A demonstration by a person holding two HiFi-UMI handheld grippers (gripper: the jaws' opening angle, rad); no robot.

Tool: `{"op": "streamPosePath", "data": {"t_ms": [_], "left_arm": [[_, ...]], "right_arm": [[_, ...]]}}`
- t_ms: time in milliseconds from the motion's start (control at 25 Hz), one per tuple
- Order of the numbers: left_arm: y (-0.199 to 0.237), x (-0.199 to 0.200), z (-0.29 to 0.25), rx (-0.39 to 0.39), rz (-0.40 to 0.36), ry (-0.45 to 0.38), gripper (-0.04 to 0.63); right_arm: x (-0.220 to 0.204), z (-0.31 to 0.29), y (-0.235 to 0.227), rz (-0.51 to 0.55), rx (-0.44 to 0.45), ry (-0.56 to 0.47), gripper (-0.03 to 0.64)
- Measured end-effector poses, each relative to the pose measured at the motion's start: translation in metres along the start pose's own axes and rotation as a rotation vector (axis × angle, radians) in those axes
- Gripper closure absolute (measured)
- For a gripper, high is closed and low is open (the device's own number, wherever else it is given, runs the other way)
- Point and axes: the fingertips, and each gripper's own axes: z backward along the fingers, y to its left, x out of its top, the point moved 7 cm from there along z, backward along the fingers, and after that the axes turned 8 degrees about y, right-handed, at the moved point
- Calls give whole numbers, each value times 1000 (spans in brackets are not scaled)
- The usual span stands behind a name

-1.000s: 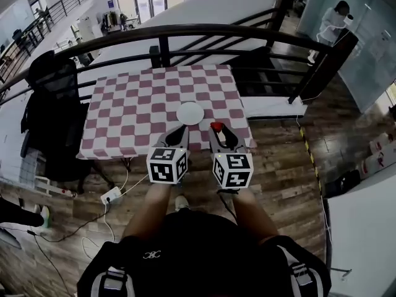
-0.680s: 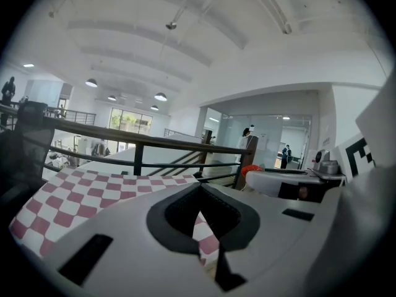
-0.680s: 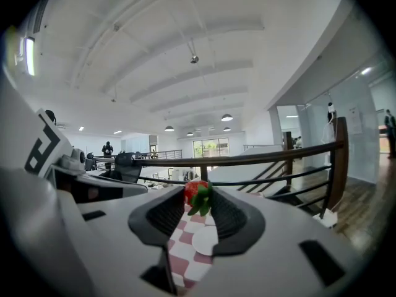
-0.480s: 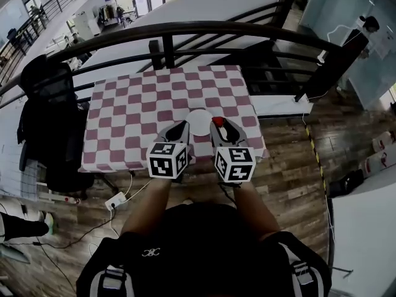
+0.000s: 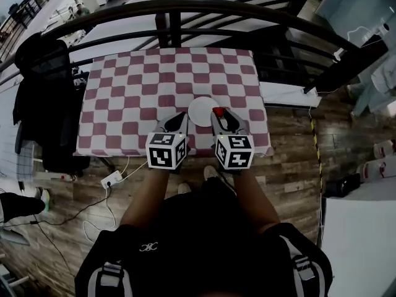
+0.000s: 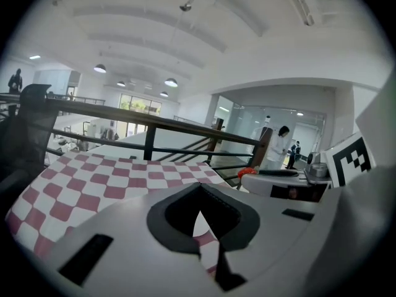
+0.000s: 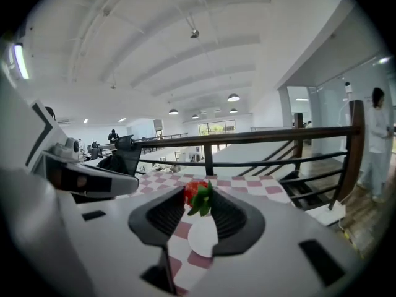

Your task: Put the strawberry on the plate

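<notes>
A red strawberry [image 5: 218,111] with green leaves [image 7: 198,197] is pinched between the tips of my right gripper [image 5: 218,114], which is shut on it. It hangs over the right edge of the white plate [image 5: 201,111], which lies near the front of the red-and-white checked table [image 5: 136,91]. In the right gripper view the plate [image 7: 204,237] shows just below the berry. My left gripper [image 5: 180,116] hovers at the plate's left side, its jaws shut with the tips [image 6: 200,187] touching and nothing between them. The left gripper view catches the strawberry [image 6: 247,172] at its right.
A black railing [image 5: 185,8] runs behind the table. A black chair draped with dark clothing [image 5: 37,85] stands at the table's left. A power strip [image 5: 110,179] and cables lie on the wooden floor. A person in white [image 7: 375,141] stands far off to the right.
Both grippers have moved forward over the table's front edge. The strawberry, earlier short of the plate, now sits at the plate's right edge. The right gripper's hold is unchanged.
</notes>
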Motion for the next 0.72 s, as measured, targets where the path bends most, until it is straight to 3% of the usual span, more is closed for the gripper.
{"op": "streamPosePath", "data": {"t_ms": [240, 720], "left_arm": [[11, 0, -26, 47, 33, 25, 604], [40, -23, -49, 136, 137, 99, 605]], "right_arm": [[-12, -59, -25, 32, 32, 106, 476], [-76, -166, -38, 123, 85, 368, 476]]}}
